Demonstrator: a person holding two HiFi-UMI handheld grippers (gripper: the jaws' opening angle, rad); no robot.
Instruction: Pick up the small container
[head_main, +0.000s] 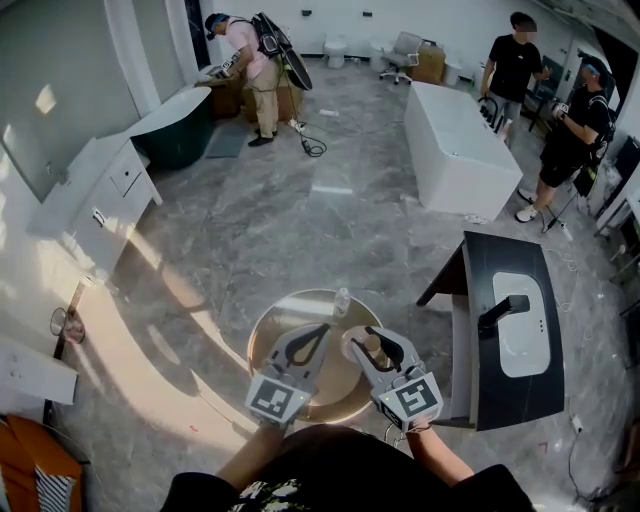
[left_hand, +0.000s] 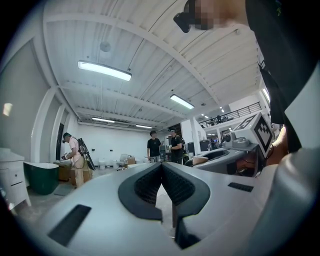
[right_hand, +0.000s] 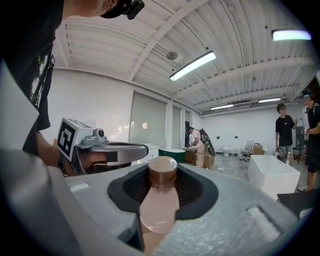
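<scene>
The small container (right_hand: 161, 197) is a beige bottle with a brown cap, and my right gripper (right_hand: 162, 172) is shut on it with the cap toward the fingertips. In the head view the small container (head_main: 365, 347) sits in the right gripper (head_main: 372, 335) above a round tan table (head_main: 262, 335). Just to its left, my left gripper (head_main: 323, 330) hangs over the same table. Its jaws meet at the tips in the left gripper view, where the left gripper (left_hand: 161, 166) has nothing between them. A small clear bottle (head_main: 341, 300) stands at the table's far edge.
A dark vanity with a white sink (head_main: 520, 335) stands close on the right. A white bathtub (head_main: 455, 150) is farther back, a white cabinet (head_main: 100, 200) and a green tub (head_main: 178, 130) are on the left. Three people stand at the back of the marble floor.
</scene>
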